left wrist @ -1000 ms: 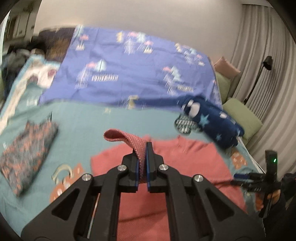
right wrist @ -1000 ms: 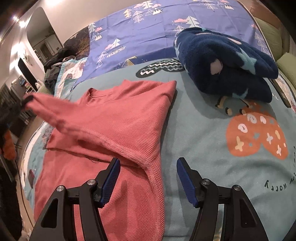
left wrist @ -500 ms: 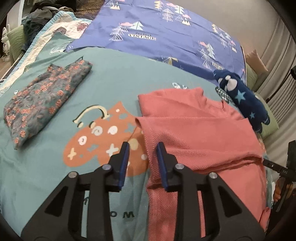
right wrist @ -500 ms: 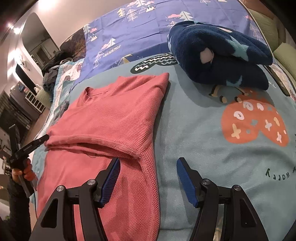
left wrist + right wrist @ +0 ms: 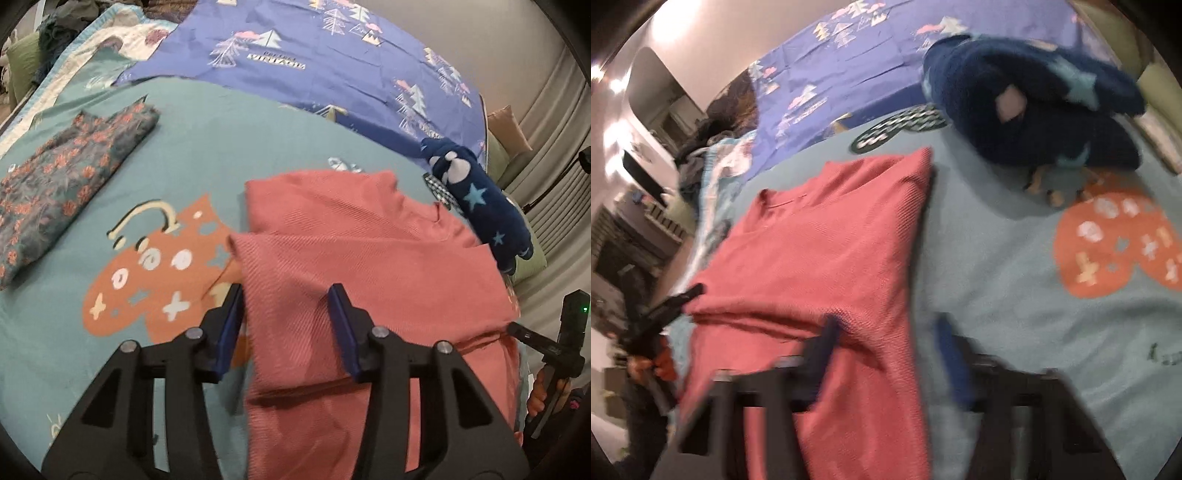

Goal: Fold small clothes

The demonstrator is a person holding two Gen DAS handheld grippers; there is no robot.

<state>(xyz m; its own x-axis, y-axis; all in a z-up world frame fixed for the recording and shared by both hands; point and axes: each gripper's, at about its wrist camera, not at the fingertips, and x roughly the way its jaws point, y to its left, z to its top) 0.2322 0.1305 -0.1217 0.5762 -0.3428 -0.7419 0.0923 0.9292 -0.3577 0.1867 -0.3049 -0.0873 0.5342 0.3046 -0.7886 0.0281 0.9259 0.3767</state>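
The pink top (image 5: 362, 266) lies flat on the bed (image 5: 221, 147), with one sleeve folded across its front. The left hand-held gripper (image 5: 286, 310) hangs just over the top's left edge. Its jaws have just been opening and stand apart, with the folded sleeve below them but not pinched. The right hand-held gripper (image 5: 886, 332) sits at the top's right edge. It is blurry. Its jaws have just been closing, with the hem between them, but a gap shows, so a grip cannot be told. There is one pink top, one folded flowery cloth (image 5: 66, 184), one dark blue starry bundle (image 5: 1034, 96), and two hand-held grippers.
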